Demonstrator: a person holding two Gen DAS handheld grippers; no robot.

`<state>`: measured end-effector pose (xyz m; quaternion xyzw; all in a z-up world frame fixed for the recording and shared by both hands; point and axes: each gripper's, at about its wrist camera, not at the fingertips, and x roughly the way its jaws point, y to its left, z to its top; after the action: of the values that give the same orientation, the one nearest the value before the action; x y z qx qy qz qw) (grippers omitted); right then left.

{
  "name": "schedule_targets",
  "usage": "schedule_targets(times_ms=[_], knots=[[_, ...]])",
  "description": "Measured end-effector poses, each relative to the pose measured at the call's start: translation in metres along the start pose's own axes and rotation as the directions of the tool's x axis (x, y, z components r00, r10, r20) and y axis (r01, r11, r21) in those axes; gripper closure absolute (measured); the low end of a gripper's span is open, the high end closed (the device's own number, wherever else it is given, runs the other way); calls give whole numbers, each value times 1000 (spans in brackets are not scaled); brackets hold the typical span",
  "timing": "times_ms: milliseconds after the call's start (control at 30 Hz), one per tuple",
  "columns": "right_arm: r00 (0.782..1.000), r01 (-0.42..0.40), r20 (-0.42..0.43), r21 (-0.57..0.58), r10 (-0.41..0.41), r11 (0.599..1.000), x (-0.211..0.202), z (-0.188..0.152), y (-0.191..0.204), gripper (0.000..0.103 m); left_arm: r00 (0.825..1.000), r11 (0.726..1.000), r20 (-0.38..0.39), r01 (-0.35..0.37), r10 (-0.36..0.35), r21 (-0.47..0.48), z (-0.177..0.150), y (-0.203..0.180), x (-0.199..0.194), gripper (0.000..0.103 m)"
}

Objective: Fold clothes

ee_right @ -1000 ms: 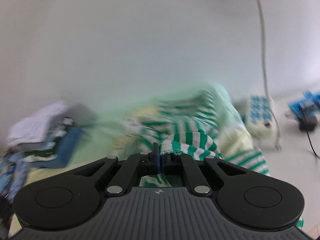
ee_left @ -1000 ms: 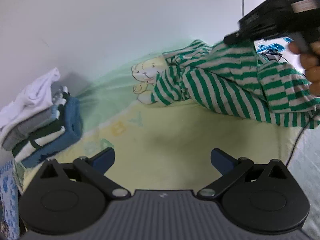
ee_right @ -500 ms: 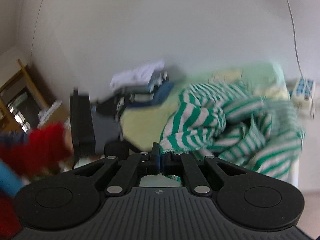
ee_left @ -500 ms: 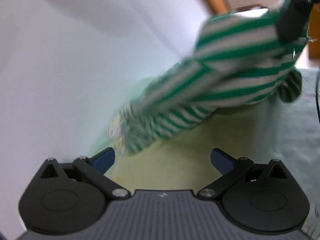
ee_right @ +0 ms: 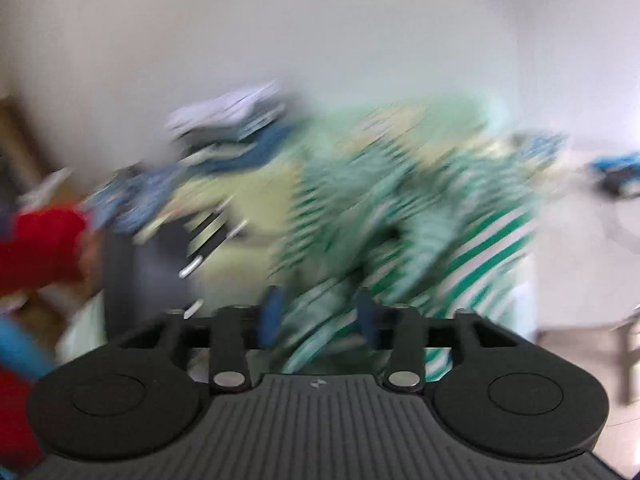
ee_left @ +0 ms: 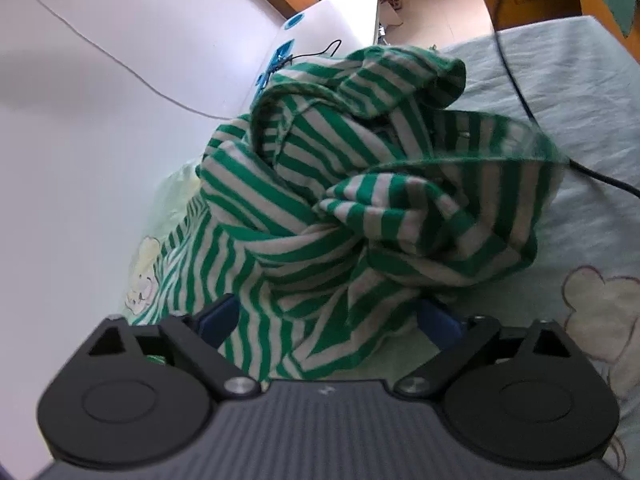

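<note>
- Step in hand, as judged: the green-and-white striped garment (ee_left: pixel 360 216) lies in a crumpled heap on the pale green printed sheet (ee_left: pixel 592 240), so the task is at the handover and re-grip stage, before any fold is laid.
- Location of the garment: in the left wrist view it fills the middle of the frame, with the white wall (ee_left: pixel 100 160) to its left and a black cable (ee_left: pixel 516 80) trailing over the sheet at far right.
- Left gripper (ee_left: pixel 332 320): jaws spread wide and closing; striped cloth lies between them and spills over the near edge of the body, but the blue pads (ee_left: pixel 218 316) do not visibly press on it.
- Right gripper (ee_right: pixel 320 316): jaws about half apart and opening; blurred striped cloth sits between the fingers, apparently being let go.
- Surroundings in the right wrist view: a stack of folded clothes (ee_right: pixel 232 128) stands far left against the wall; a red sleeve (ee_right: pixel 44 244) appears at the left edge.
- Next move, as judged: find an edge or corner of the heap, pinch it, and draw the cloth out flat; the tangle makes picking a single layer the hard part.
</note>
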<state>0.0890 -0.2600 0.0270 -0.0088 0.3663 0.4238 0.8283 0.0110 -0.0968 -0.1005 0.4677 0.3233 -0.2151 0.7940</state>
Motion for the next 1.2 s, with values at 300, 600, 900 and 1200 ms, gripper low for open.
schedule_targets(times_ms=[300, 600, 900, 1200], knots=[[940, 339, 28, -185, -340, 923, 89, -3, -13, 62, 999, 999, -36, -4, 2, -37, 11, -10, 10, 39], [962, 223, 122, 155, -243, 962, 23, 13, -46, 101, 999, 976, -18, -46, 43, -214, 10, -4, -9, 88], [925, 200, 265, 273, -273, 941, -20, 9, -15, 101, 993, 893, 51, -73, 106, -444, -30, 31, -63, 92], [841, 192, 427, 339, -332, 921, -56, 15, 37, 101, 984, 885, 175, 64, 20, -462, -45, 8, -95, 27]])
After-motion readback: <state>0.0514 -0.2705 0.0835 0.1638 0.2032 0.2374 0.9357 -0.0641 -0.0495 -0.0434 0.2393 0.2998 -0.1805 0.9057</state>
